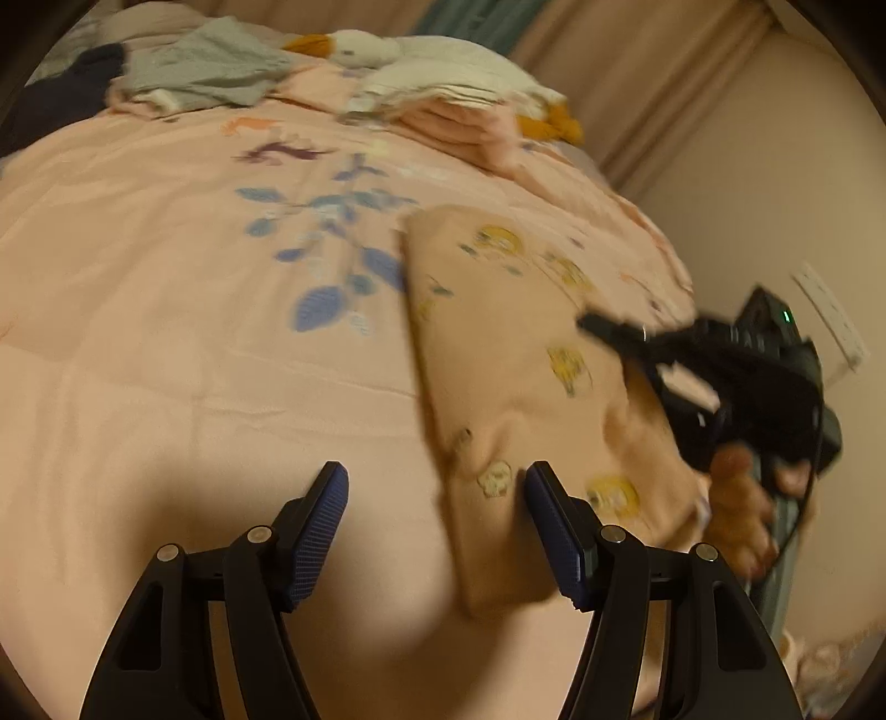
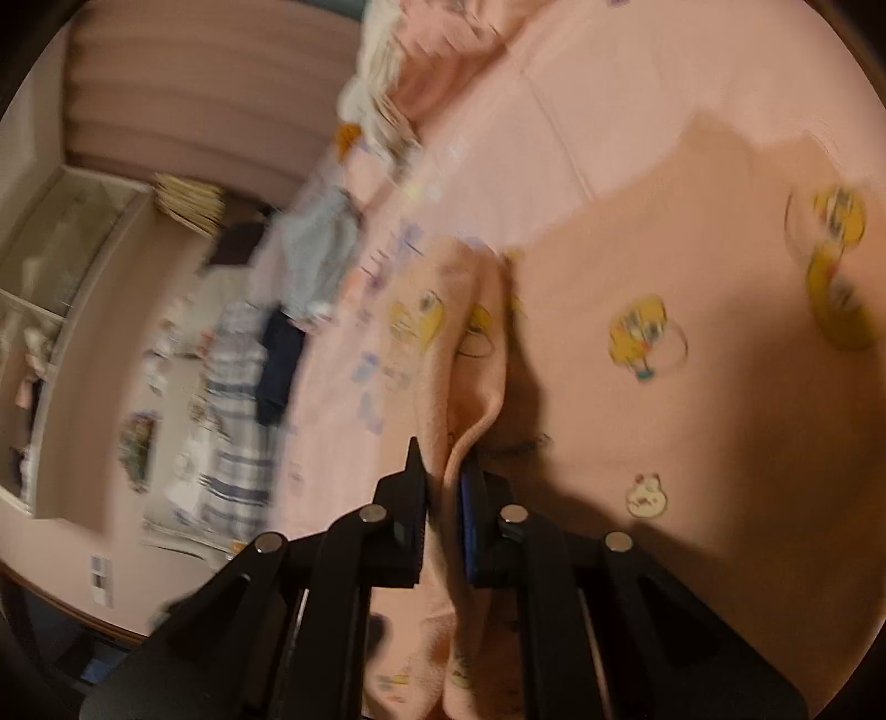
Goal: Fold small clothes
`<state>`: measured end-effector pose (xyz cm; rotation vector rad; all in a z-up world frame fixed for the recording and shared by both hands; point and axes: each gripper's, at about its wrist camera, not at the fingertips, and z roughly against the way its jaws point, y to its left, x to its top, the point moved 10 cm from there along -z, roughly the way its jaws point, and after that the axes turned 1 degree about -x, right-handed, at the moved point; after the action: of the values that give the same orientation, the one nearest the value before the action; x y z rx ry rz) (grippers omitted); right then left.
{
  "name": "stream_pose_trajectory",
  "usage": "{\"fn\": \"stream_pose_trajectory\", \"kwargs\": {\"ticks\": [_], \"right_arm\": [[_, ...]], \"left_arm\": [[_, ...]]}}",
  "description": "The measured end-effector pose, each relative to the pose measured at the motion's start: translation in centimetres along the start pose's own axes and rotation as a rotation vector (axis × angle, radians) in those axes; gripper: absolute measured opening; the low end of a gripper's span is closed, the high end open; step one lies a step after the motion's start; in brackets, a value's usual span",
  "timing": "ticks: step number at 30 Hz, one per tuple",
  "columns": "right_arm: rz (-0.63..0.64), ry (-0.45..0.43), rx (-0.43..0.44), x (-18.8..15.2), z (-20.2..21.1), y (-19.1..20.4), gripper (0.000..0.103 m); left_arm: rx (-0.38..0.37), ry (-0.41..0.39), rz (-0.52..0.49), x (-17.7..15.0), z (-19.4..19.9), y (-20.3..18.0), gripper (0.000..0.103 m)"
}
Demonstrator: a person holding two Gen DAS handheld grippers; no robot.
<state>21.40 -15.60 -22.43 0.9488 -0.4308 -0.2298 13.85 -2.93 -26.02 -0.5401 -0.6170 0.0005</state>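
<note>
A small peach garment with yellow cartoon prints lies partly folded on the pink bedspread. My left gripper is open and empty, its right finger beside the garment's near-left edge. My right gripper shows at the right of the left wrist view, over the garment's right side, held by a hand. In the right wrist view my right gripper is shut on a fold of the garment, which drapes between the pads. Both views are blurred.
A pile of folded clothes and a plush duck sit at the far end of the bed. A grey garment and a dark one lie far left. The bed edge and a wall are to the right. Shelves stand beyond the bed.
</note>
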Motion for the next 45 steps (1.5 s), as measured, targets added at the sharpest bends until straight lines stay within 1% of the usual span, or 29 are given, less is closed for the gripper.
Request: {"fn": "stream_pose_trajectory", "kwargs": {"ticks": [2, 4, 6, 7, 9, 10, 11, 12, 14, 15, 16, 17, 19, 20, 21, 24, 26, 28, 31, 33, 35, 36, 38, 39, 41, 43, 45], "right_arm": [[0.022, -0.05, 0.016, 0.8, 1.5, 0.7, 0.011], [0.039, -0.086, 0.017, 1.4, 2.7, 1.0, 0.009], [0.028, -0.104, 0.026, 1.7, 3.5, 0.9, 0.008], [0.019, -0.116, 0.031, 1.9, 3.9, 0.7, 0.007], [0.004, -0.142, 0.044, 2.4, 4.8, 0.2, 0.007], [-0.007, -0.144, 0.054, 2.5, 5.0, 0.0, 0.007], [-0.011, -0.126, 0.058, 2.4, 4.8, -0.2, 0.008], [-0.011, -0.095, 0.044, 2.2, 4.5, -0.4, 0.01], [-0.03, -0.049, -0.022, 1.8, 3.6, -1.2, 0.014], [-0.034, -0.024, -0.055, 1.4, 3.1, -1.5, 0.025], [-0.027, -0.004, -0.069, 1.2, 2.9, -1.7, 0.037], [-0.015, 0.016, -0.078, 0.8, 2.4, -1.7, 0.04], [0.005, 0.06, -0.068, 0.0, 1.4, -1.3, 0.042], [0.014, 0.089, -0.058, -0.5, 0.7, -1.0, 0.044], [0.031, 0.124, -0.06, -1.1, -0.2, -0.7, 0.05], [0.052, 0.139, -0.086, -1.7, -2.0, -0.6, 0.05], [0.065, 0.134, -0.07, -1.9, -2.9, -0.3, 0.05], [0.066, 0.133, -0.099, -1.8, -3.3, -0.4, 0.047], [-0.001, 0.13, -0.069, -1.0, -2.7, -0.9, 0.048], [-0.046, 0.132, -0.07, -0.6, -2.2, -1.4, 0.048], [-0.049, 0.094, -0.078, 0.2, -0.7, -1.8, 0.053], [-0.039, 0.057, -0.098, 0.8, 0.2, -2.0, 0.059], [-0.029, 0.025, -0.134, 1.1, 1.2, -2.5, 0.06], [-0.028, 0.021, -0.135, 1.2, 1.4, -2.6, 0.06], [-0.019, 0.024, -0.127, 1.1, 1.2, -2.4, 0.062], [0.003, 0.041, -0.119, 0.6, 0.1, -2.3, 0.062], [0.037, 0.091, -0.081, -0.3, -1.6, -1.7, 0.062]], "left_arm": [[-0.026, 0.015, -0.058, -0.5, 0.2, -1.6, 0.065], [-0.007, 0.017, -0.124, -1.2, 0.7, -2.6, 0.065], [0.009, 0.025, -0.193, -2.0, 0.9, -3.7, 0.065], [0.018, 0.033, -0.216, -2.5, 0.9, -4.1, 0.065], [0.038, 0.074, -0.286, -3.9, 0.5, -4.8, 0.065], [0.051, 0.091, -0.314, -4.3, 0.2, -5.0, 0.065], [0.074, 0.093, -0.338, -4.4, 0.0, -5.0, 0.065], [0.102, 0.088, -0.352, -4.5, 0.0, -4.8, 0.065], [0.124, 0.099, -0.344, -4.8, 0.1, -4.2, 0.065], [0.12, 0.115, -0.318, -4.8, 0.0, -3.7, 0.065], [0.115, 0.127, -0.289, -4.8, -0.3, -3.4, 0.065], [0.1, 0.137, -0.239, -4.8, -0.5, -2.6, 0.065], [0.059, 0.128, -0.189, -4.4, -0.7, -1.9, 0.065], [0.044, 0.123, -0.184, -4.4, -0.4, -1.8, 0.065], [0.045, 0.124, -0.189, -4.4, -0.3, -1.8, 0.065], [0.067, 0.116, -0.218, -4.7, -0.1, -1.9, 0.065], [0.077, 0.116, -0.235, -4.9, -0.2, -2.0, 0.065], [0.082, 0.117, -0.25, -5.0, -0.2, -2.1, 0.065], [0.082, 0.117, -0.263, -5.2, -0.4, -2.3, 0.065], [0.08, 0.12, -0.268, -5.3, -0.3, -2.4, 0.065], [0.074, 0.119, -0.263, -5.2, -0.3, -2.4, 0.065], [0.07, 0.12, -0.258, -5.2, -0.3, -2.4, 0.065], [0.062, 0.119, -0.247, -4.9, -0.6, -2.2, 0.065], [0.057, 0.119, -0.235, -4.8, -0.6, -2.2, 0.065], [0.051, 0.118, -0.219, -4.6, -0.7, -2.0, 0.065], [0.044, 0.118, -0.2, -4.4, -0.8, -1.9, 0.066], [0.037, 0.118, -0.181, -4.2, -0.9, -1.8, 0.067]]}}
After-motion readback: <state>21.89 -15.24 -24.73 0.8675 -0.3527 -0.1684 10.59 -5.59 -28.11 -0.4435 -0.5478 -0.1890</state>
